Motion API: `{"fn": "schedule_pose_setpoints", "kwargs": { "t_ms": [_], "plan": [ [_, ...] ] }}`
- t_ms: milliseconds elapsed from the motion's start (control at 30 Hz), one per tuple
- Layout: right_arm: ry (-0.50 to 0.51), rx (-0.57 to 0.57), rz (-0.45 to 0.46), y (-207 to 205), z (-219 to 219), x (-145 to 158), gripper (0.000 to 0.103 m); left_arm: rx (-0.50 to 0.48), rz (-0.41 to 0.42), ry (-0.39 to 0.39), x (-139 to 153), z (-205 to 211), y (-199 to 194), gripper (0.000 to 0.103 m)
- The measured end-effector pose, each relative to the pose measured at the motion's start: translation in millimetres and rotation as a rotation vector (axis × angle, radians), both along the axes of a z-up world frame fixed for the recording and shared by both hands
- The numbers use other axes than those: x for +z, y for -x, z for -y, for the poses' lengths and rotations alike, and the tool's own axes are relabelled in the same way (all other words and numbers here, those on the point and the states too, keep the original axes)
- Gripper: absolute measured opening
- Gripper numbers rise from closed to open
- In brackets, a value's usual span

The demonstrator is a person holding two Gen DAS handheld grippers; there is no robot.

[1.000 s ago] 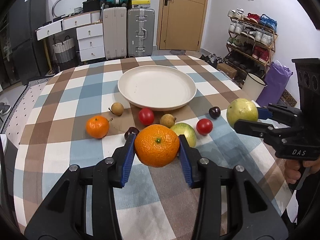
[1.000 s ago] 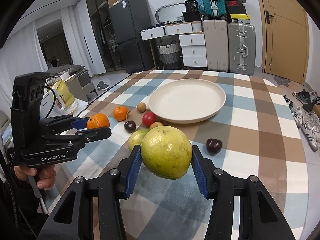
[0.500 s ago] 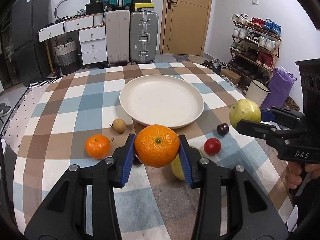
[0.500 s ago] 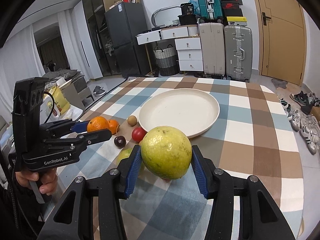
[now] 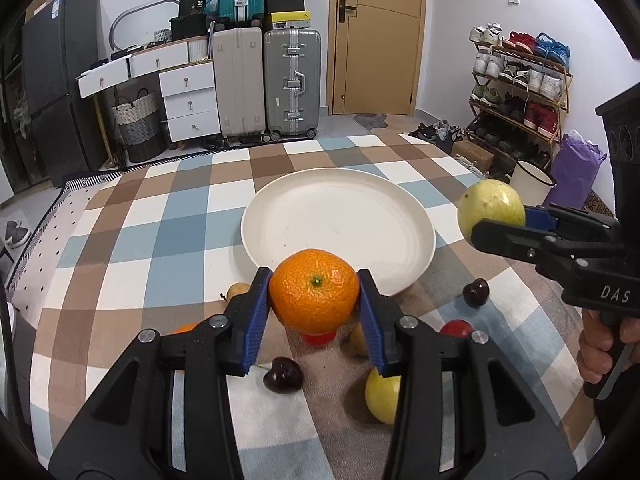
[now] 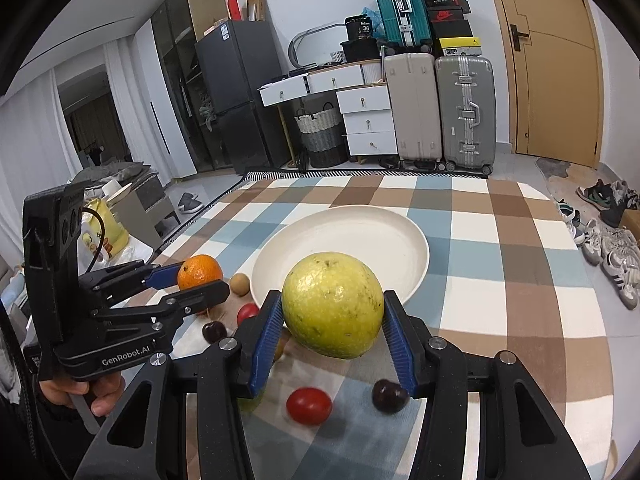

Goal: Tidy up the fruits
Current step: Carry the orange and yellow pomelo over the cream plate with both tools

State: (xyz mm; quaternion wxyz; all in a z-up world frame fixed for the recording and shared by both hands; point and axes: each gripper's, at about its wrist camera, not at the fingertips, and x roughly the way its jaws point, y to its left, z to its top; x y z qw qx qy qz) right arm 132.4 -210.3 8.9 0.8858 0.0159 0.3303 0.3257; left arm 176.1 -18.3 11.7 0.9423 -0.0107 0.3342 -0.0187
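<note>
My left gripper (image 5: 314, 300) is shut on a large orange (image 5: 314, 294) and holds it in the air at the near rim of the white plate (image 5: 340, 216). My right gripper (image 6: 332, 316) is shut on a yellow-green guava (image 6: 333, 304), held above the table just short of the plate (image 6: 360, 236). The right gripper also shows in the left wrist view (image 5: 496, 220), right of the plate; the left gripper shows in the right wrist view (image 6: 200, 280). The plate holds nothing.
Loose on the checked cloth near the plate lie a dark cherry (image 5: 283, 374), another cherry (image 5: 476, 292), a red tomato (image 6: 309, 405), a second guava (image 5: 382, 394), a brown longan (image 6: 240, 283) and a partly hidden small orange (image 5: 186, 327). Suitcases and drawers stand beyond the table.
Both grippers have risen and moved forward toward the plate with their fruits still held. The loose fruits now lie under and behind the fingers.
</note>
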Motion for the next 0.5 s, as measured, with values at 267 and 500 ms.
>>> {"fn": "schedule_pose_setpoints", "kwargs": {
  "t_ms": [267,500],
  "plan": [
    [-0.008,0.0,-0.018,-27.1,-15.4,-6.6,0.05,0.016,-0.004,-0.004,-8.1,-6.0,-25.5,0.039],
    [0.014,-0.002,-0.052,-48.1,-24.9,-18.9,0.05,0.016,-0.017,-0.001,-17.3,-8.9,-45.8,0.039]
  ]
}}
